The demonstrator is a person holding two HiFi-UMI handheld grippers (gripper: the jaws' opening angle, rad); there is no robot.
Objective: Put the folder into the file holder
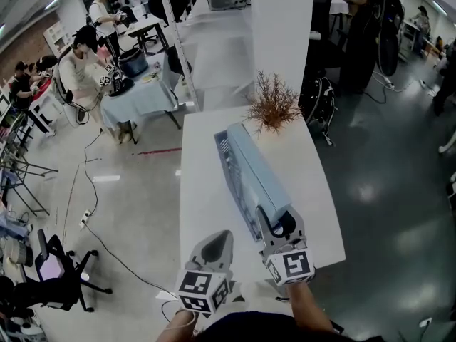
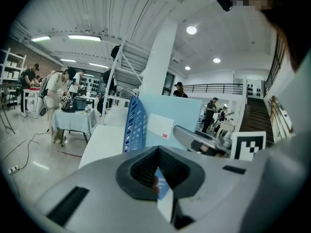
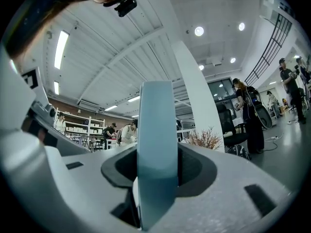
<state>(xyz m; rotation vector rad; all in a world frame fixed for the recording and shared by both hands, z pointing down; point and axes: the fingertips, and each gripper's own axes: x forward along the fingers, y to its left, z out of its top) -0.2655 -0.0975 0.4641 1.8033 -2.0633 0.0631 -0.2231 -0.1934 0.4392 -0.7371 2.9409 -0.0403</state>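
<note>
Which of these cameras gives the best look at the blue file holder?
The left gripper view: the file holder shows its perforated blue side, upright. The head view shows only a strip beside the folder. The right gripper view shows none of it.

**Q:** Which colours are recorded for the folder and the file holder?

**A:** The folder [image 1: 260, 180] is rendered in pale blue. A white label [image 2: 160, 126] with a small red mark is carried on it. The file holder [image 1: 226, 161] is rendered in a deeper blue and is patterned with rows of small slots.

**Q:** How are the remaining items coloured?

**A:** The left gripper [image 1: 219, 239] and right gripper [image 1: 274, 223] are finished in grey, with black pads [image 3: 194, 174]. The marker cubes [image 1: 292, 264] are printed with black squares on white. The table [image 1: 203, 184] is white. The dried plant [image 1: 273, 105] is reddish brown. The floor [image 1: 385, 162] is shown pale grey at the left and dark glossy grey at the right.
</note>
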